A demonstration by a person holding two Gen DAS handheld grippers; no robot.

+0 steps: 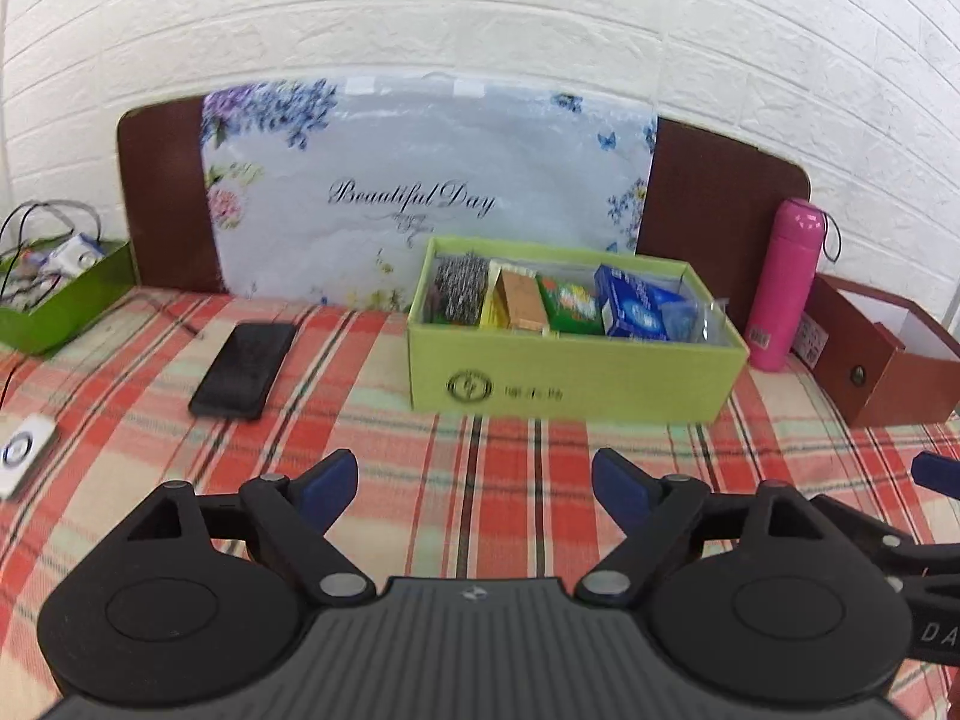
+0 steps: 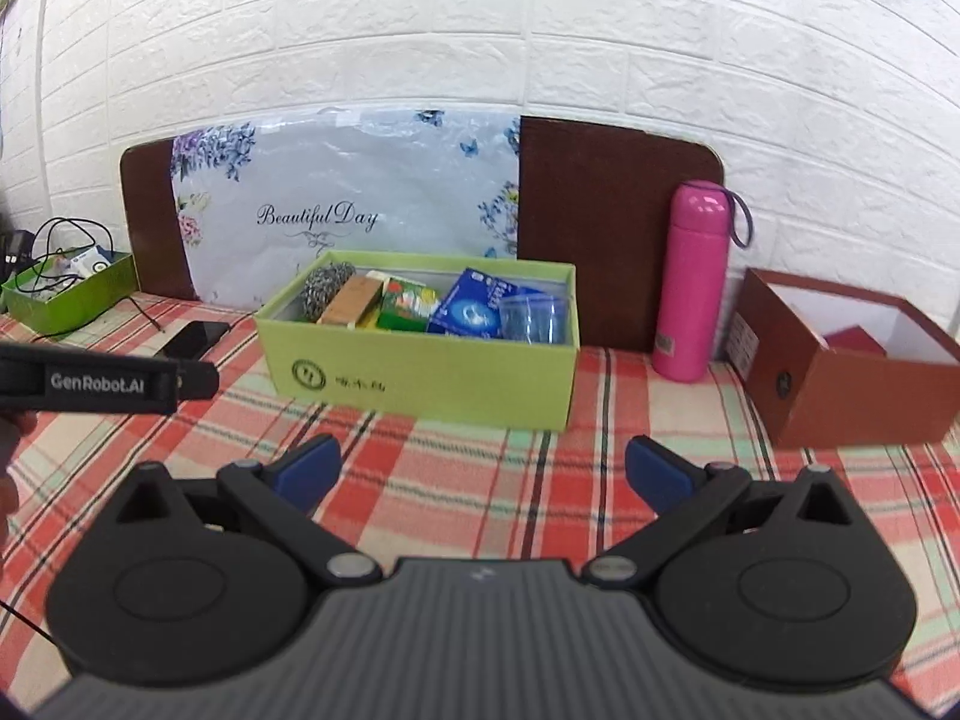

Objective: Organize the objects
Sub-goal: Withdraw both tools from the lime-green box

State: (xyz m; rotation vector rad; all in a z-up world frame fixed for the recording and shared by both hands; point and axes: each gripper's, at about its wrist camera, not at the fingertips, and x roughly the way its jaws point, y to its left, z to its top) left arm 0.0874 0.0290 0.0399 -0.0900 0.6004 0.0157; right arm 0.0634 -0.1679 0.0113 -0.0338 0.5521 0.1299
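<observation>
Red, cream and pale-green plaid cloth [image 1: 480, 480] covers the whole surface, soft-looking and a bit rumpled. Behind it is a white embossed brick-pattern wall [image 1: 480, 12], then a dark brown board with rounded corners [image 1: 720, 192] leaning against it, half covered by a glossy plastic bag printed with flowers and "Beautiful Day" [image 1: 420, 180].

Main thing is the lime-green cardboard box [image 2: 420, 372], open top, rectangular, a round logo printed on its front. It sits mid-cloth right in front of the bag. Packed inside in a row: a steel wire scrubber [image 2: 327, 288] at the left end, a tan packet [image 2: 351, 300], a green packet [image 2: 408, 303], a blue carton [image 2: 474, 306] and a crinkly clear plastic cup [image 2: 534, 318] at the right end.

To the right of the box stands a smooth pink flask [image 2: 693, 282] with a purple loop, upright, near the box but apart from it. Further right is a reddish-brown box [image 2: 852, 396] with a white lining. On the left lies a flat black phone [image 1: 246, 369], then another green tray full of cables [image 1: 66, 300] at the far left, and a small white device [image 1: 24, 456] near the edge.

Left gripper [image 1: 474, 489] and right gripper [image 2: 483, 471] both hover over bare cloth in front of the box, blue pads spread wide, nothing between them. Nothing sits between them and the box.
</observation>
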